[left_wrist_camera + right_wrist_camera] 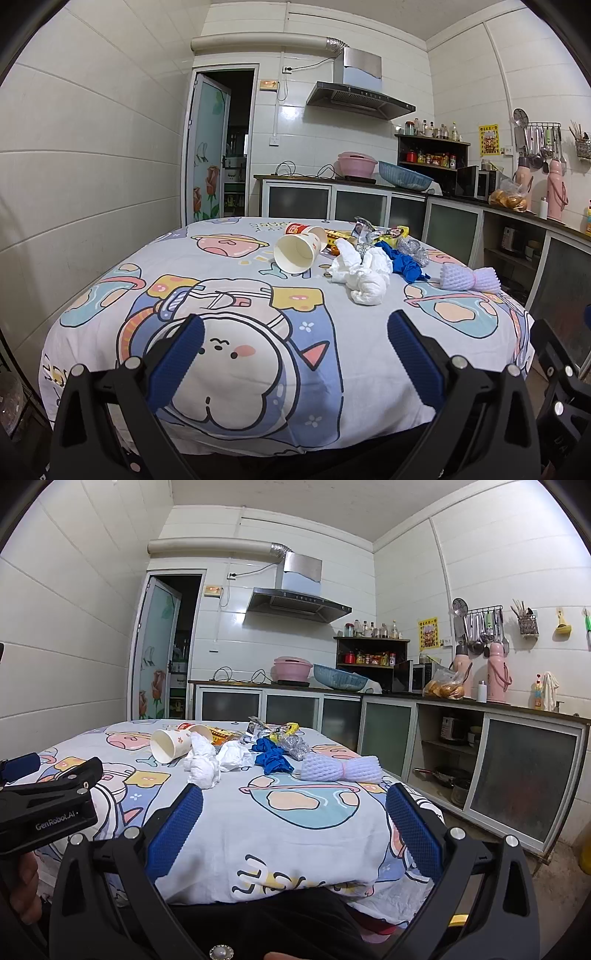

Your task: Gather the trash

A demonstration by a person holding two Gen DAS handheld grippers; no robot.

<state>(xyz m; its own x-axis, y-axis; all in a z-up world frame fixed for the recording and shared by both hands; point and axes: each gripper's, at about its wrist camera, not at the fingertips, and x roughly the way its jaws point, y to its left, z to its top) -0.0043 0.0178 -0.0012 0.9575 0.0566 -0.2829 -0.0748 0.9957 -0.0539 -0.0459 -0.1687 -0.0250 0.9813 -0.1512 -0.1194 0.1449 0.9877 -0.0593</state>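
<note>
A surface (pixel 110 332) draped in a cartoon-print cloth fills both wrist views, with a kitchen counter (pixel 461 701) behind it.

The left hand-held gripper (pixel 295 343) hovers over the near edge of the cloth, its blue-padded fingers spread wide and holding nothing. The trash lies well beyond it, toward 1 o'clock. Going left to right: a white paper cup (pixel 297 253) lies tipped on its side, mouth facing the camera; just beside it at 3 o'clock sits a heap of crumpled white tissue (pixel 364 275); behind the heap are shiny snack wrappers (pixel 373 230); touching the tissue on the right is a crumpled blue glove (pixel 404 262); farther right, apart from the pile, lies a white foam fruit net (pixel 467 278).

The right hand-held gripper (pixel 294 816) is likewise released and empty, with the foam net at its 12 o'clock.
</note>
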